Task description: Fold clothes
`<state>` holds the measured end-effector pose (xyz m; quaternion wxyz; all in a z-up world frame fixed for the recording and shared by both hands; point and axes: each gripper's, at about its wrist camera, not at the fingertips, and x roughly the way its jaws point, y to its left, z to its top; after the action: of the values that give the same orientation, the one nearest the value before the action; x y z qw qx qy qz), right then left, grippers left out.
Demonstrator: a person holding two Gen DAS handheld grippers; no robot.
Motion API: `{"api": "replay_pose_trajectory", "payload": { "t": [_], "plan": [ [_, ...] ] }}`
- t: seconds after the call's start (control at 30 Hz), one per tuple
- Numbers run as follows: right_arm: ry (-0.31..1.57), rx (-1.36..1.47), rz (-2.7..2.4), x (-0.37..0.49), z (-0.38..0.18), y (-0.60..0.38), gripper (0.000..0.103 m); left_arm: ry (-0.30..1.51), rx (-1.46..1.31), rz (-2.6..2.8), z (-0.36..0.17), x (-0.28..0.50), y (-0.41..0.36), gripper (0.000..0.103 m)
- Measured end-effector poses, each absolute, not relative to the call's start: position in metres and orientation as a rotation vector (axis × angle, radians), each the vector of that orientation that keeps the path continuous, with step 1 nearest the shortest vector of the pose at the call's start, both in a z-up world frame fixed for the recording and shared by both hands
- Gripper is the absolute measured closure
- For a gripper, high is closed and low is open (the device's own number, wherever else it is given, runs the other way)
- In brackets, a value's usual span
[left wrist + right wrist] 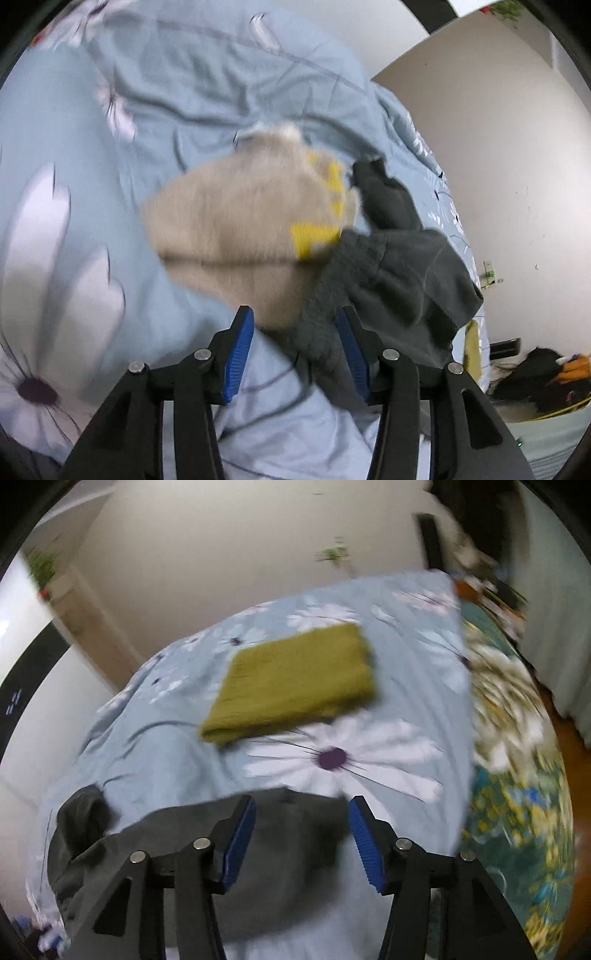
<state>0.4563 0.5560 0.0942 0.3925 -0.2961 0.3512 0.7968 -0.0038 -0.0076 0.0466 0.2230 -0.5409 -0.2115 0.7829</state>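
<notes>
In the left wrist view a beige garment with yellow marks [243, 225] lies crumpled on the light blue floral bedspread [110, 110]. A dark grey garment [399, 273] lies against its right side and reaches down between my left gripper's fingers. My left gripper [299, 332] is open, and the grey cloth lies loose between its blue pads. In the right wrist view my right gripper [301, 812] is open above the edge of a dark grey garment [184, 834]. An olive-green folded garment [295, 679] lies farther away on the bedspread [147, 760].
A second, green-and-yellow floral cover [517, 794] lies along the bed's right side. White walls [498, 147] stand beyond the bed. A dark pile of things [546, 376] sits on the floor at the right. Both views are blurred by motion.
</notes>
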Motion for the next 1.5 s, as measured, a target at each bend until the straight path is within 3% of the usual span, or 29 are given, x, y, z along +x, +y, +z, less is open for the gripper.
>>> {"api": "replay_pose_trajectory", "payload": {
  "t": [0.13,0.4,0.47,0.67,0.87,0.97,1.03,1.27,1.43,1.5],
  "plan": [
    [0.833,-0.871,2.207,0.368,0.112,0.544,0.046,-0.551,-1.386,2.121,0.059,-0.019,0.027,0.049],
    [0.886,-1.146,2.437,0.163,0.116,0.51,0.046,-0.366,-1.328,2.09,0.04,-0.041,0.114,0.046],
    [0.825,-1.227,2.462,0.114,0.113,0.502,0.046,-0.348,-1.315,2.089,0.031,-0.042,0.119,0.042],
    [0.617,-1.487,2.481,-0.01,0.088,0.478,0.042,-0.368,-1.255,2.004,0.013,-0.037,0.107,0.042],
    [0.606,-1.669,2.379,-0.081,0.038,0.478,0.042,-0.457,-1.237,1.938,0.01,-0.039,0.096,0.042],
    [0.537,-1.722,2.361,-0.094,0.028,0.47,0.049,-0.479,-1.235,1.922,0.01,-0.039,0.093,0.042],
    [0.467,-1.749,2.355,-0.096,0.027,0.462,0.092,-0.487,-1.236,1.918,0.01,-0.039,0.092,0.042],
    [0.521,-1.565,2.485,-0.059,0.077,0.46,0.097,-0.468,-1.249,1.947,0.017,-0.031,0.092,0.042],
    [0.644,-1.161,2.588,0.043,0.15,0.482,0.097,-0.469,-1.265,1.956,0.021,-0.02,0.085,0.039],
    [0.695,-1.066,2.539,0.096,0.155,0.49,0.097,-0.481,-1.276,1.952,0.02,-0.017,0.082,0.039]
  ]
}}
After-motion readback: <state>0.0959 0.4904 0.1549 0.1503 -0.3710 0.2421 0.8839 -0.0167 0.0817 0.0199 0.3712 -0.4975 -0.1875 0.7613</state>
